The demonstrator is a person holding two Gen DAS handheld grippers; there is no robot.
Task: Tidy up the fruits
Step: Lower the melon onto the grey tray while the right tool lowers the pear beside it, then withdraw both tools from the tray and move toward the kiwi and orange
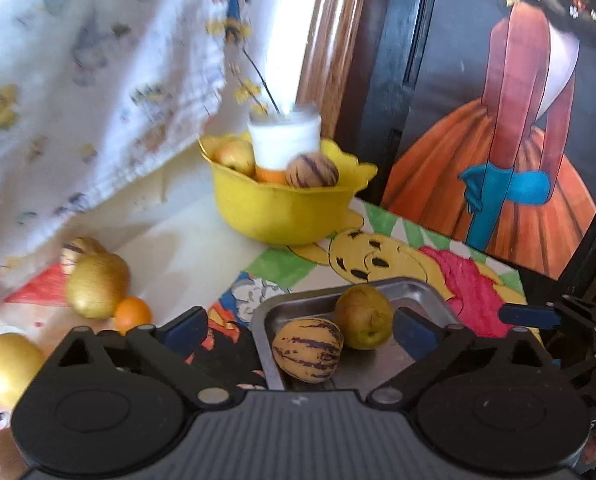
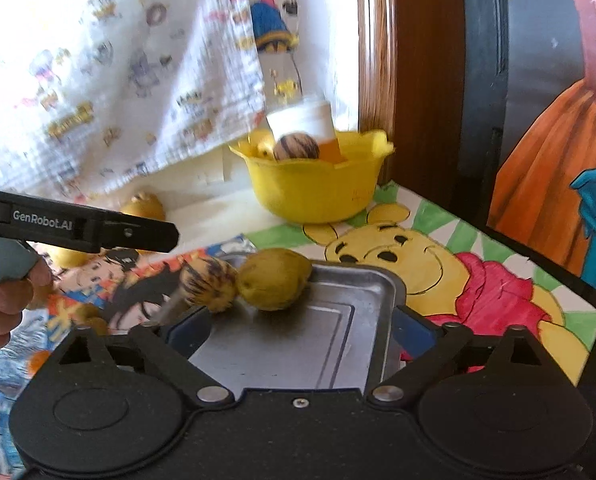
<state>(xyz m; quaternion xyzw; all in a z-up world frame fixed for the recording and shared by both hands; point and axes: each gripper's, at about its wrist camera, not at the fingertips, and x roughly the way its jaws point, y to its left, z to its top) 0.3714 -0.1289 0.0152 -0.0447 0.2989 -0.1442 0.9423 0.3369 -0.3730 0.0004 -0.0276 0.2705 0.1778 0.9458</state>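
A metal tray (image 1: 417,292) (image 2: 361,300) lies on the cartoon tablecloth and holds a striped pepino melon (image 1: 307,349) (image 2: 208,285) touching a yellow-green pear (image 1: 363,316) (image 2: 274,278). My left gripper (image 1: 298,330) is open and empty, its fingers either side of these fruits. My right gripper (image 2: 298,330) is open and empty over the tray's near part. A yellow bowl (image 1: 282,212) (image 2: 317,192) behind holds an apple (image 1: 236,156), an orange (image 1: 272,176) and another striped melon (image 1: 311,170) (image 2: 296,147). Loose fruits lie at left: a golden pear (image 1: 96,286), an orange (image 1: 133,314), a yellow fruit (image 1: 8,366).
A white vase (image 1: 284,136) stands in or behind the bowl. A patterned cloth (image 1: 78,100) hangs at left. A painting (image 1: 517,140) leans at right. The table edge (image 2: 557,276) runs along the right. The left gripper's body (image 2: 78,228) shows at the right view's left.
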